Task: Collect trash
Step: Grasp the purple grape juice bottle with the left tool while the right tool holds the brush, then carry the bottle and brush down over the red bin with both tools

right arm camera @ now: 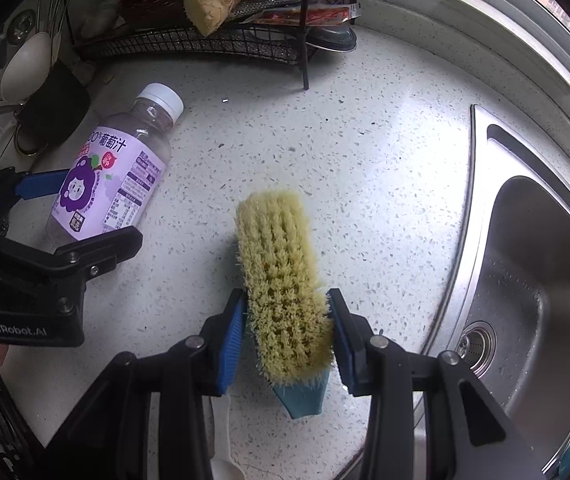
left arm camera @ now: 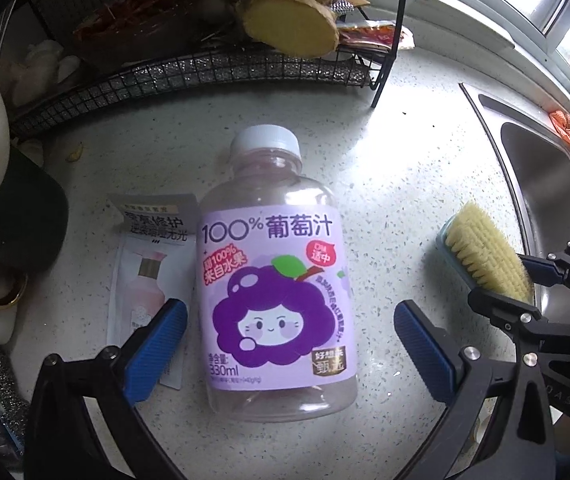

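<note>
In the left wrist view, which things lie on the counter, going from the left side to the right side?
Sachet → grape juice bottle → scrubbing brush → sink.

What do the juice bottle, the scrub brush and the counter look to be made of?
Juice bottle: clear plastic seemingly, see-through walls, glossy purple label, white cap. Scrub brush: teal back, probably plastic; pale yellow matte bristles, fibre type unclear. Counter: speckled whitish stone or composite, smooth with slight sheen.
</note>
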Action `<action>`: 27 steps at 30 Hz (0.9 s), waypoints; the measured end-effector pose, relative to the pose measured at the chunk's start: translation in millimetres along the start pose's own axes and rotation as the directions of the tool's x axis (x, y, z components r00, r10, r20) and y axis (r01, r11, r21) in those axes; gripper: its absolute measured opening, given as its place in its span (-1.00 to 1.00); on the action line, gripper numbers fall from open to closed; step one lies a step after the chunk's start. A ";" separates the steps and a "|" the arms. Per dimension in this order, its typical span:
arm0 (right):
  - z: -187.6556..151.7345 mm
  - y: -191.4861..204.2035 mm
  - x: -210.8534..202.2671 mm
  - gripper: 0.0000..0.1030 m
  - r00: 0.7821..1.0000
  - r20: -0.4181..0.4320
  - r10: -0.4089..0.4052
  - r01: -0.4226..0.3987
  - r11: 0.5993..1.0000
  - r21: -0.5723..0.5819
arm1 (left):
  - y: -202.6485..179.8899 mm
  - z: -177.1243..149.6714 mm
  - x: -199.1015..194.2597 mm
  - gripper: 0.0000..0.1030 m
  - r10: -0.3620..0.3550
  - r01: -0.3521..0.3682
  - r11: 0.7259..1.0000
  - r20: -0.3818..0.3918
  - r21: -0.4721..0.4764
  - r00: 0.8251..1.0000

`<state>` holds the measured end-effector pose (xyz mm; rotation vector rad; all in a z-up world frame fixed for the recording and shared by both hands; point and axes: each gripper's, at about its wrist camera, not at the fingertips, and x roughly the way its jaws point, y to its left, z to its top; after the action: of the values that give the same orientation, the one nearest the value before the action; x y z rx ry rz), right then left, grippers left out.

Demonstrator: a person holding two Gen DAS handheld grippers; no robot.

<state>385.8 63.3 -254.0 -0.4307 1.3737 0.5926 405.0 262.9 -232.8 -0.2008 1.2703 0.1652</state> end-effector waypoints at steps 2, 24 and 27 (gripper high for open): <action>1.3 -0.1 -0.3 -0.27 1.000 -0.001 -0.001 0.001 1.000 0.002 | -0.8 0.8 3.9 0.67 -0.012 0.012 1.000 -0.014 -0.005 1.000; -34.4 -18.8 -49.7 -0.27 0.996 0.085 0.003 -0.007 0.999 0.041 | -52.1 -38.6 -44.8 0.31 -0.010 0.009 1.000 0.051 0.023 0.999; -48.6 -21.8 -68.0 -0.27 0.993 0.119 0.002 -0.007 0.999 0.048 | -66.2 -48.3 -60.9 0.31 0.013 -0.016 0.999 0.085 0.035 0.996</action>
<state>355.5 7.2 -195.8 -0.3484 1.2731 0.5786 358.0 186.2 -184.3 -0.1523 1.1901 0.1615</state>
